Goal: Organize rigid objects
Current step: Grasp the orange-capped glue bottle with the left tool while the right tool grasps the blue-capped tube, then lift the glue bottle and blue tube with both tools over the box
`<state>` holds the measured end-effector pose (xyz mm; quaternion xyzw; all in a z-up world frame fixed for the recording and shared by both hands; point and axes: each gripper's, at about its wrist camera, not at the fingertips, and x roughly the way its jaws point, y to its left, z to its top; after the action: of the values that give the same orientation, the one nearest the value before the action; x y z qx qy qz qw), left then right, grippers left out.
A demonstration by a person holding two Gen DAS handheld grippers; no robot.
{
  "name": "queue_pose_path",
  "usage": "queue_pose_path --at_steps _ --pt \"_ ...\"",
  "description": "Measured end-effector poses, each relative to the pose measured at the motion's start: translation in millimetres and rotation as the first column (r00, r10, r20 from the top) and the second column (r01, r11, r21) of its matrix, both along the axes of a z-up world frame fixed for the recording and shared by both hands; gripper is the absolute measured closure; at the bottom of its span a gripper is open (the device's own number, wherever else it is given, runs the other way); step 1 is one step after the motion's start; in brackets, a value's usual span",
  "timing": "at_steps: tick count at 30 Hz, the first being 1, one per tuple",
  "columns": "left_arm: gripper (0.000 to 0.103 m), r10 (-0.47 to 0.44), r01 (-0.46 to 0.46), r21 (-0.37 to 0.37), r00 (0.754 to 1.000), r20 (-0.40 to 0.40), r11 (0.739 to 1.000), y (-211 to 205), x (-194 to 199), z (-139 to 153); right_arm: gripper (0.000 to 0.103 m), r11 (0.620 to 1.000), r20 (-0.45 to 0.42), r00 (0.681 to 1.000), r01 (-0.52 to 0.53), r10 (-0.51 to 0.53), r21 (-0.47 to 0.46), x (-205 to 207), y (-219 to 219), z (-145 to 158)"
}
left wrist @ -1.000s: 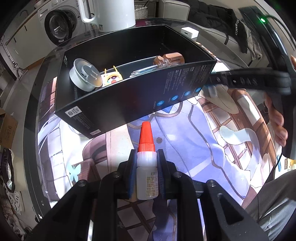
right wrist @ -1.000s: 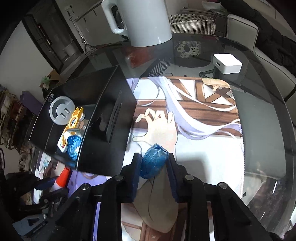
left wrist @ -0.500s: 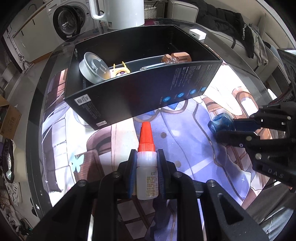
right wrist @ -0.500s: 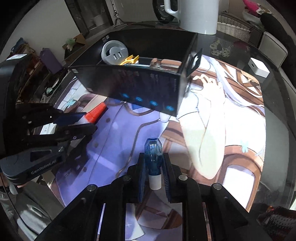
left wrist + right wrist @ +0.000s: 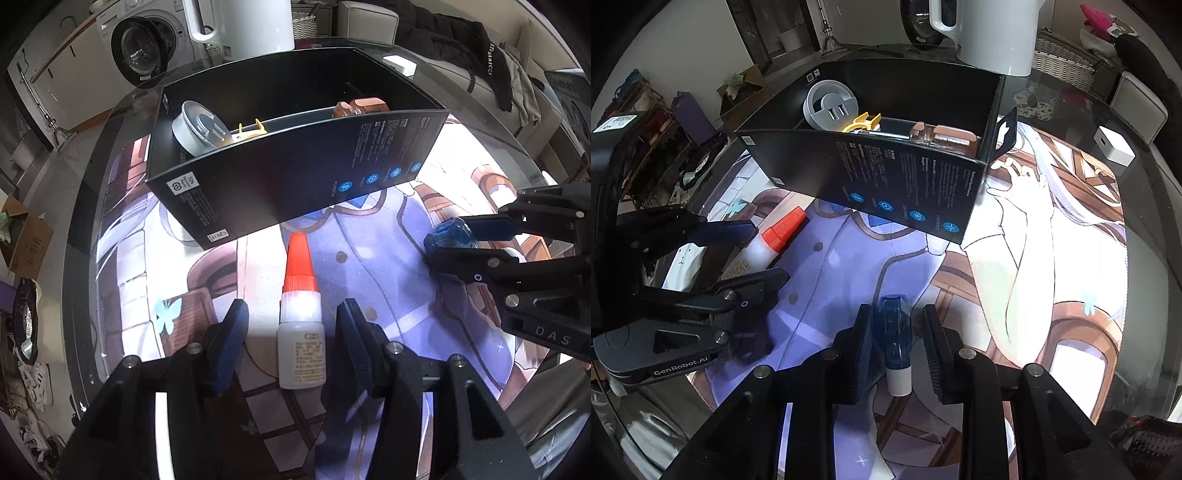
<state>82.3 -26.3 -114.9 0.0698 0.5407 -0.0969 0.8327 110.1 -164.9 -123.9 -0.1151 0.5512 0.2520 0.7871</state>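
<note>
White plastic glue bottle (image 5: 302, 347), orange-red conical cap, printed label on the body. It lies on the printed mat (image 5: 388, 280) between the pads of the left gripper (image 5: 293, 334), cap pointing toward the box. The jaws are opening; a clear gap shows on each side of the bottle, so neither pad presses on it.

Blue translucent piece with a white end (image 5: 895, 343), small and faceted. It sits between the pads of the right gripper (image 5: 895, 341), blue tip forward, white end toward the camera. These jaws are opening too; the left pad lies just beside the piece and a gap shows at the right pad, so no grip is seen.

Black cardboard box (image 5: 886, 177), open top, white print and blue round icons on its long side, standing on the mat beyond both grippers. Contents:
- grey round adapter (image 5: 831, 105) with two slots, at one end;
- yellow plastic part (image 5: 862, 123), beside the adapter;
- screwdriver (image 5: 942, 136) with an amber handle, lying toward the other end.

Printed mat, illustrated in purple, brown and white, spread over a dark glass table (image 5: 1145, 229).

White kettle (image 5: 993, 33), on the table behind the box.

White cube (image 5: 1113, 146), small, on the table, well apart from the box.

Washing machine (image 5: 142, 48), white, in the background of the left wrist view.
</note>
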Motion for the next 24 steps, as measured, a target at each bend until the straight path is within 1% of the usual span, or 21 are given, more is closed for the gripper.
queue_pose_path --at_steps 3,4,5,7,10,13,17,20,24 --pt "0.054 0.005 -0.005 -0.011 1.000 -0.005 1.000 0.8 0.6 -0.3 0.076 1.000 0.004 1.000 -0.006 0.006 -0.008 -1.4 4.1 -1.4" --pt "0.060 0.002 -0.003 -0.021 1.000 -0.009 1.000 1.1 0.3 -0.2 0.079 1.000 0.006 1.000 -0.012 0.012 -0.010 -1.9 5.8 -1.8" --pt "0.071 -0.004 0.004 -0.036 1.000 -0.012 0.999 0.6 -1.0 0.4 0.083 1.000 0.006 1.000 -0.019 0.019 -0.012 -2.6 7.7 -1.8" --pt "0.083 -0.015 0.014 -0.025 1.000 -0.010 1.000 -2.0 -2.2 1.5 0.086 0.999 0.010 1.000 -0.026 0.026 -0.019 -5.0 10.0 -1.9" --pt "0.084 -0.017 0.016 -0.024 1.000 -0.008 1.000 -3.7 -2.6 2.5 0.086 0.999 0.017 0.999 -0.033 0.033 -0.020 -9.0 12.6 -1.0" --pt "0.084 -0.021 0.021 -0.044 1.000 0.007 0.999 -4.2 -3.5 6.9 0.086 0.999 0.044 0.999 -0.030 0.030 -0.011 -11.4 13.6 5.2" --pt "0.084 -0.032 0.038 -0.079 0.996 0.080 0.996 -2.5 -10.7 25.3 0.086 1.000 0.086 0.996 -0.022 0.020 0.019 -14.3 4.8 19.2" --pt "0.084 -0.018 0.034 -0.114 0.990 0.140 0.993 2.8 -15.0 40.6 0.086 0.998 0.128 0.992 -0.027 0.019 0.058 -17.1 3.7 31.4" --pt "0.084 0.004 0.033 -0.148 0.971 0.240 0.988 9.9 -20.1 60.8 0.086 0.993 0.207 0.978 -0.040 0.016 0.113 -25.0 4.0 52.1"
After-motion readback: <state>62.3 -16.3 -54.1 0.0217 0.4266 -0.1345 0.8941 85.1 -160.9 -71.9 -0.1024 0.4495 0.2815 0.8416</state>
